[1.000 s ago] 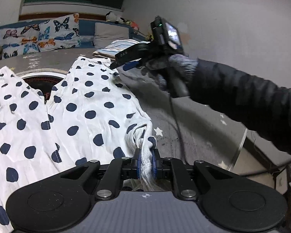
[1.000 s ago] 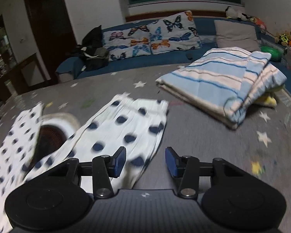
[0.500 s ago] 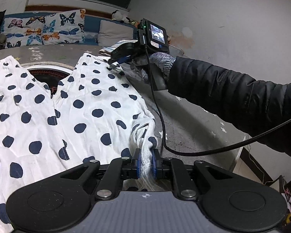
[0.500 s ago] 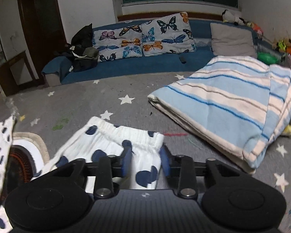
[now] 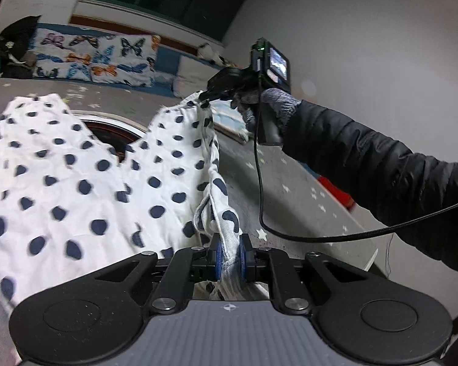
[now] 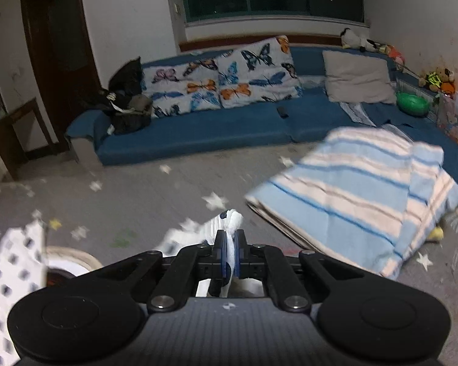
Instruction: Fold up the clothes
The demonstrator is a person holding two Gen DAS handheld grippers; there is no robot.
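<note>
White trousers with dark blue dots [image 5: 85, 189] lie spread on the grey star-patterned mat [image 5: 290, 189]. My left gripper [image 5: 228, 254] is shut on the near right edge of the trousers at the waist end. My right gripper [image 6: 229, 253] is shut on the far cuff of the right leg [image 6: 229, 221]; in the left wrist view it [image 5: 209, 96] holds that cuff lifted off the mat. The edge between both grippers is raised and stretched. The other leg [image 6: 12, 262] lies flat at the left.
A folded blue-and-white striped blanket [image 6: 360, 192] lies on the mat at the right. A blue sofa [image 6: 198, 128] with butterfly cushions [image 6: 223, 76] runs along the back. A round white-rimmed object [image 5: 113, 128] shows between the trouser legs. The right hand's cable [image 5: 290, 231] hangs over the mat.
My right gripper closed on the far cuff of the right leg and lifted it. My left gripper kept its grip and rose, pulling the right edge of the trousers up.
</note>
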